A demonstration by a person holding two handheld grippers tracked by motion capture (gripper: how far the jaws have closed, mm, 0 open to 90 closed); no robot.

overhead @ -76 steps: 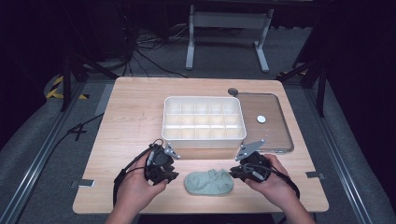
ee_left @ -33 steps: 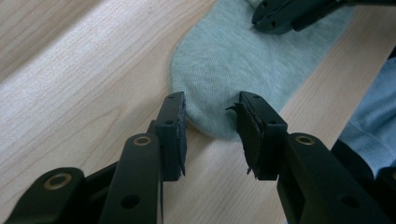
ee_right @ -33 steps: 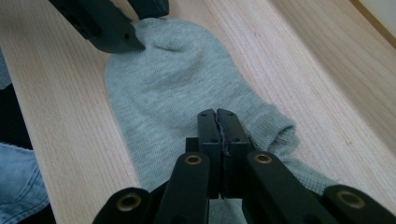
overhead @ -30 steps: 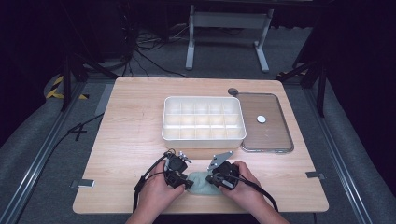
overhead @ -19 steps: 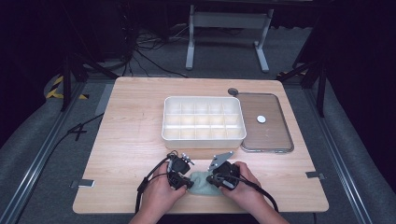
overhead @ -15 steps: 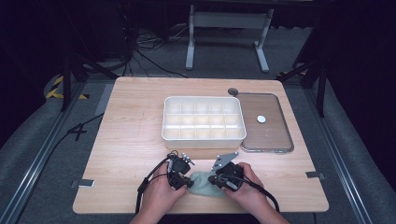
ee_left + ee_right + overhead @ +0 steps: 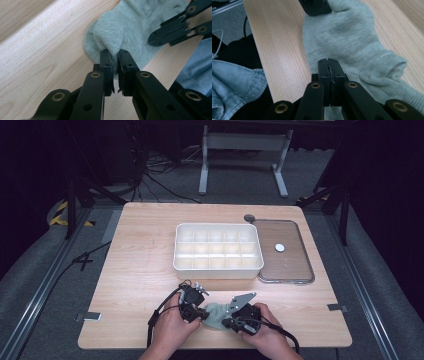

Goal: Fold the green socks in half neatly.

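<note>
We see a pale grey-green sock point(image 7: 214, 314) with a fine knitted texture and no print, lying on our light wooden table point(image 7: 145, 245), whose grain runs in soft tan and cream streaks. Our left gripper point(image 7: 114, 56) is black, with brass-coloured rivets along its arms, and our right gripper point(image 7: 328, 65) is the same black with the same brassy rivets. A grey plate point(image 7: 242, 299) sits on top of the right one. Farther back stands a white divided box point(image 7: 218, 249), plain throughout. Beside it lies a clear lid point(image 7: 285, 251) with a dark rim and one small white disc point(image 7: 279, 248). The floor point(image 7: 45, 270) around us is grey carpet, and faded blue denim point(image 7: 234, 82) shows below the table edge.
</note>
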